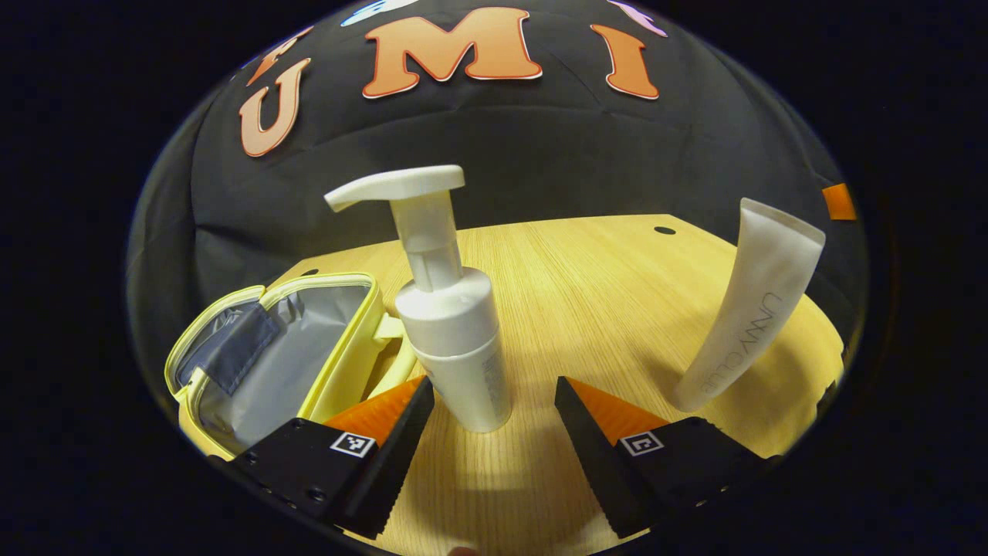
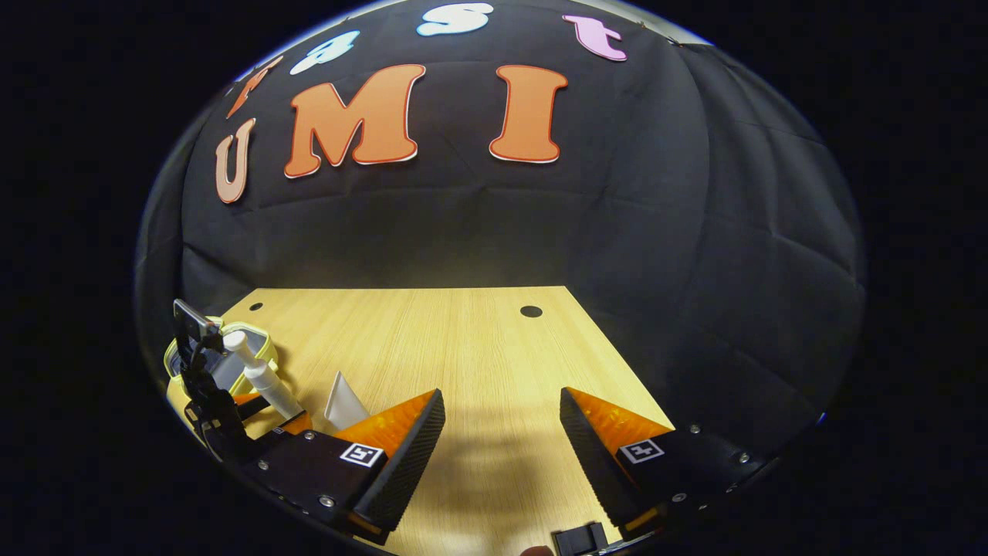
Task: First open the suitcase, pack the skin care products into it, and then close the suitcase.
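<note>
A white pump bottle [image 1: 451,324] stands upright on the wooden table [image 1: 602,309], between the fingers of my left gripper [image 1: 494,386]. That gripper is open: one finger is close beside the bottle and the other is well apart from it. The yellow suitcase [image 1: 270,347] lies open at the left, showing its grey lining. A white tube [image 1: 752,309] stands on its cap to the right. In the right gripper view my right gripper [image 2: 502,398] is open over bare table, with the pump bottle [image 2: 262,378], tube [image 2: 343,401] and suitcase [image 2: 181,378] far left.
The table [image 2: 432,340] ends at the black cloth wall behind and drops off on the right. It has small dark holes [image 2: 530,311] near its back edge. The other gripper's body [image 2: 204,401] rises by the suitcase in the right gripper view.
</note>
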The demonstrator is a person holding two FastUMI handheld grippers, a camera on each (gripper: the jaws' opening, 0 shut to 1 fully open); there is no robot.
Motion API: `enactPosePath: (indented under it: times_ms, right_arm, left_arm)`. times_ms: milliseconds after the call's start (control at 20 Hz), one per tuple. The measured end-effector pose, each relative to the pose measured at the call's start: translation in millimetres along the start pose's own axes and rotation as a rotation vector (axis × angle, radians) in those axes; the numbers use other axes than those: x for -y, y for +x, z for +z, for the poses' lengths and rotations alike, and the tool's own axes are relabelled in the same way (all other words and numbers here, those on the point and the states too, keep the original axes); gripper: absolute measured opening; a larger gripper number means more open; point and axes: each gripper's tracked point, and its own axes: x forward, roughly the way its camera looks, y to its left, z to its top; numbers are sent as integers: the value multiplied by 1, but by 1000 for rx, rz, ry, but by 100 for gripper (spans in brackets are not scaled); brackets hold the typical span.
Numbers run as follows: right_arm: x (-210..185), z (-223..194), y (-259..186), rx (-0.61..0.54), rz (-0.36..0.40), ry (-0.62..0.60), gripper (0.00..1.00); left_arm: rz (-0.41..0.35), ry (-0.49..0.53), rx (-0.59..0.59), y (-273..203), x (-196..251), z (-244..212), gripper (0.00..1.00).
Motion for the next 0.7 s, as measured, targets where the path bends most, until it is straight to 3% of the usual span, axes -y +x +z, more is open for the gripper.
enactPosePath:
  times_ms: [300, 400, 500, 700]
  right_arm:
    - [-1, -4, -2, -11, 2, -10, 95]
    - [-3, -4, -3, -9, 5, -6, 95]
    - [-2, -4, -3, -7, 2, -8, 95]
    - [-7, -5, -8, -9, 8, -7, 95]
  left_arm:
    - [24, 2, -7, 21, 1, 1, 96]
    - [25, -12, -6, 28, -3, 3, 76]
    - [-1, -69, -3, 32, -1, 4, 64]
    - [-40, -122, -30, 26, 2, 6, 58]
